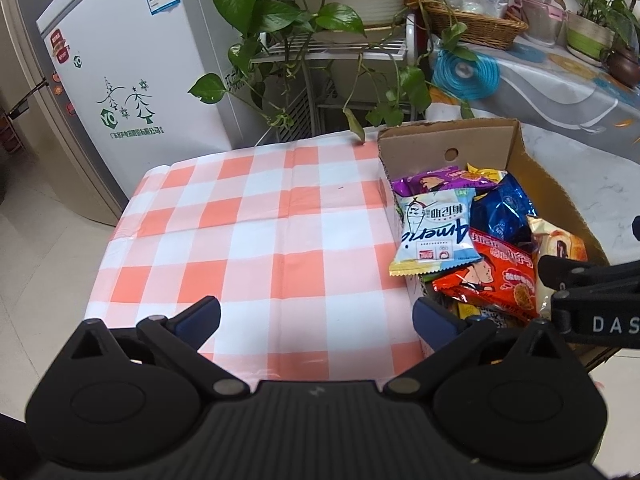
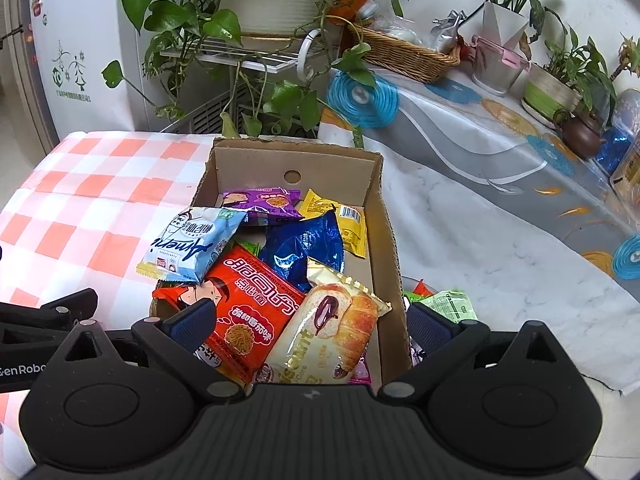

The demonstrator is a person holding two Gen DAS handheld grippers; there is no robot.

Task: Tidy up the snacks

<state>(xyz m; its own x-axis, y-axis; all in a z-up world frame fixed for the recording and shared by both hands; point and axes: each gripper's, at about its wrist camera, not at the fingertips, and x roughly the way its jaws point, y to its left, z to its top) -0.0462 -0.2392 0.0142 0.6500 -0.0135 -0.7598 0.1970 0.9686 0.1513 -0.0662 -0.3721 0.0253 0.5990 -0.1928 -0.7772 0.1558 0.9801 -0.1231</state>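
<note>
Orange-and-white checked tablecloth [image 1: 256, 216] on a small table, fridge and plants behind. The left gripper [image 1: 316, 314] hangs wide open over bare cloth, holding nothing. The right gripper [image 2: 308, 322] is spread wide too, empty, with the croissant packet [image 2: 332, 328] and red noodle-snack packet [image 2: 248, 304] right between its fingers. Those sit in the brown cardboard box [image 2: 384, 216], with a pale blue packet [image 2: 192, 240] draped over its left wall.
</note>
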